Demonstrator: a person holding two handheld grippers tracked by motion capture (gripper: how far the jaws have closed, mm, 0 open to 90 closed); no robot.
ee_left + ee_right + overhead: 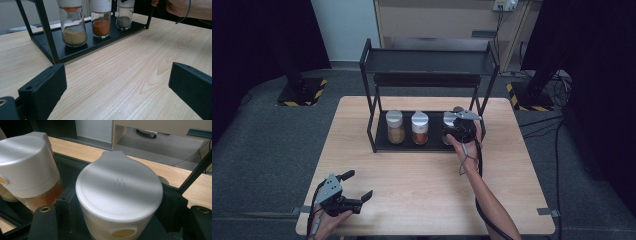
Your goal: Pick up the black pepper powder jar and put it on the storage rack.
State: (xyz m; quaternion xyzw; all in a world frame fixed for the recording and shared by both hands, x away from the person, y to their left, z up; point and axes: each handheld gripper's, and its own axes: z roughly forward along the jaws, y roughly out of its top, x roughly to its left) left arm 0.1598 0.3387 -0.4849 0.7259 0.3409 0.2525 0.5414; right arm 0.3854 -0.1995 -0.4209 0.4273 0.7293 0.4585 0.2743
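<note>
Pale wood-grain bench (422, 185) carries a black metal rack (379, 142); on its lower shelf, rightmost of three, stands the glass jar with grey powder (124, 21), round white cap (119, 192) pinched by the right hand-held gripper (460, 131), probably to lift it; orange-powder jar (420, 128) beside; left hand-held gripper (357, 187) spread, idle near the front edge

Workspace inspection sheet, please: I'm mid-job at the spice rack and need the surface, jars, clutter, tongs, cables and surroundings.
Surface: light wooden table, bare in front of the rack.
Job's things: black two-tier rack; three white-capped jars on its lower shelf, tan-filled jar, orange-filled jar, grey-filled jar.
Clutter: nothing seen.
Grippers: right tongs shut on the grey-filled jar, jaws on both sides below its cap; left tongs open, holding nothing, near the table's front left corner.
Cables: one trails from each of the tongs along the forearm.
Surroundings: grey floor, black stand bases with hazard stripes, loose floor cables at right.
</note>
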